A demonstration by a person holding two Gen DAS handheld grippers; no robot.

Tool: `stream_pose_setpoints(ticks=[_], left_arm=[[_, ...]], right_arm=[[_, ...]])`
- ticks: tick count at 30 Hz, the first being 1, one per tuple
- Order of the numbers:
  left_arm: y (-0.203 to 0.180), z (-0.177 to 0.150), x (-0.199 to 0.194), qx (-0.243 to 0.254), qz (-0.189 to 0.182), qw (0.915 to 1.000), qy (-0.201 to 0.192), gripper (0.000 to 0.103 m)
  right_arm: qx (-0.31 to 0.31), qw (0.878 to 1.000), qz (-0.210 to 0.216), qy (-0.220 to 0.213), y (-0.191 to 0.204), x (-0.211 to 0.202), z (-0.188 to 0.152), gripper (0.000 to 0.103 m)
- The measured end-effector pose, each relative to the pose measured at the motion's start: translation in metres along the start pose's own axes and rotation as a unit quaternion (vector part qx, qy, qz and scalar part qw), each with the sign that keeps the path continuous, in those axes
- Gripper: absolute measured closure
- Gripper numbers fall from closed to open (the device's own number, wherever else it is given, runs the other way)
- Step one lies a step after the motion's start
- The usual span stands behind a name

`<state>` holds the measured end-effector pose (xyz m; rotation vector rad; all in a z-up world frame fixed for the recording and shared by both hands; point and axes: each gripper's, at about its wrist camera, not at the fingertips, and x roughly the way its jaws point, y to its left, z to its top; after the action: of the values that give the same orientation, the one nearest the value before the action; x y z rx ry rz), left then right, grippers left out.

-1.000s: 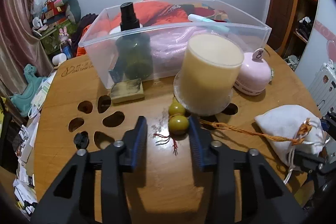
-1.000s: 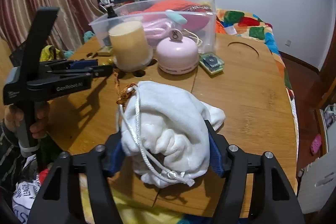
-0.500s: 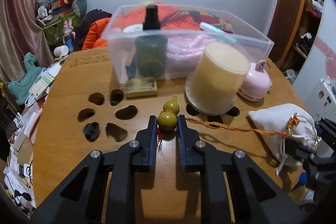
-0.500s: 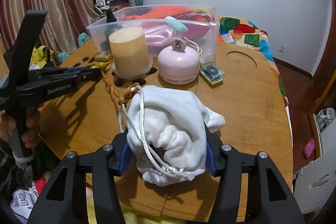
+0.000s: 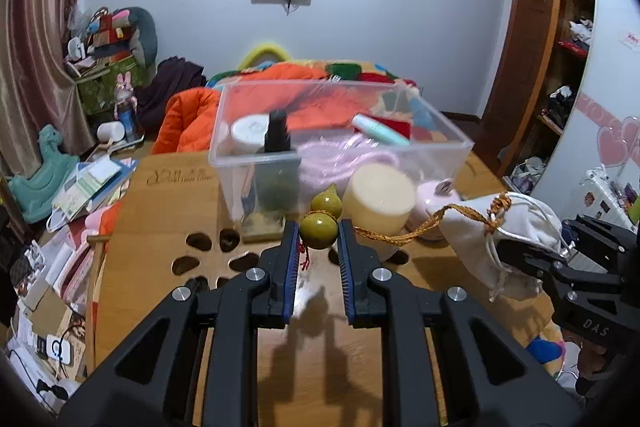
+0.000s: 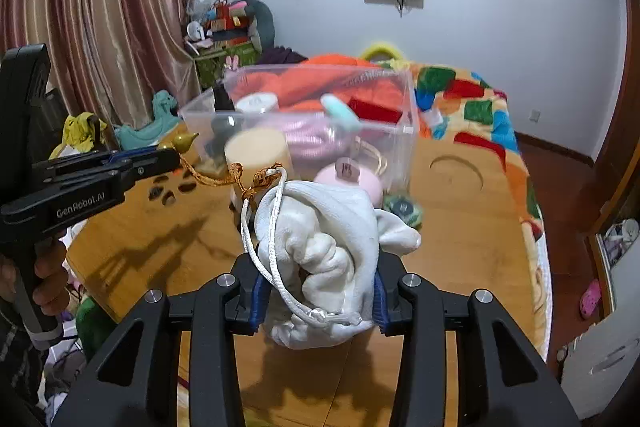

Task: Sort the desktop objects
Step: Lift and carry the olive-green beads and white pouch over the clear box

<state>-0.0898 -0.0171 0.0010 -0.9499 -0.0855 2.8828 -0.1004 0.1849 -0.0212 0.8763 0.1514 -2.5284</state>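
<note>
My left gripper (image 5: 319, 245) is shut on a small olive-yellow gourd charm (image 5: 319, 223) and holds it above the wooden table (image 5: 160, 211). An orange braided cord (image 5: 424, 223) runs from the gourd to a white drawstring bag (image 5: 516, 227). My right gripper (image 6: 318, 291) is shut on that white bag (image 6: 320, 239) and holds it off the table. The left gripper (image 6: 132, 163) with the gourd (image 6: 184, 143) shows at the left of the right wrist view. A clear plastic bin (image 5: 340, 131) stands behind.
A cream candle jar (image 5: 378, 199) and a pink round device (image 5: 434, 199) stand in front of the bin. A dark spray bottle (image 5: 278, 167) is inside it. A small green gadget (image 6: 402, 209) lies on the table. Paw-shaped holes (image 5: 224, 259) are at the left.
Both grippers have lifted: the gourd and the white bag have risen off the table, with the cord hanging between them. The left gripper closed on the gourd one second ago.
</note>
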Motion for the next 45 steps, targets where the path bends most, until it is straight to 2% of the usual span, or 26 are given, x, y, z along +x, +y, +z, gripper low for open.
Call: stream_pose_setpoints(ticks=[9,17,26,28,34,41,45], left_arm=[[-0.004,0.02,-0.009,0.018,0.004,0.9995,-0.025,0.085],[-0.001,0.049,-0.013,0.029,0.007,0.998,-0.056,0.085],[0.003,0.082,0.009,0.036,0.006,0.9971,-0.067,0.085],[0.002,0.087,0.018,0.033,0.004,0.9976,-0.061,0.085],[-0.002,0.093,0.057,0.019,-0.032,0.9992,-0.015,0.085],[-0.016,0.092,0.101,0.025,-0.019,0.999,0.032,0.085],[-0.023,0.09,0.112,0.035,-0.003,0.9985,0.042,0.085]], right_arm=[[-0.007,0.999,-0.012,-0.037,0.0,-0.009,0.037,0.066],[-0.022,0.998,-0.025,-0.05,0.003,-0.001,0.069,0.066],[-0.035,0.997,-0.026,-0.059,0.009,0.022,0.101,0.066],[-0.032,0.997,-0.022,-0.06,0.008,0.031,0.107,0.066],[-0.02,0.998,-0.018,-0.049,-0.01,0.063,0.118,0.066],[-0.009,1.0,-0.024,-0.015,-0.031,0.105,0.12,0.066],[-0.005,1.0,-0.019,-0.006,-0.032,0.119,0.119,0.066]])
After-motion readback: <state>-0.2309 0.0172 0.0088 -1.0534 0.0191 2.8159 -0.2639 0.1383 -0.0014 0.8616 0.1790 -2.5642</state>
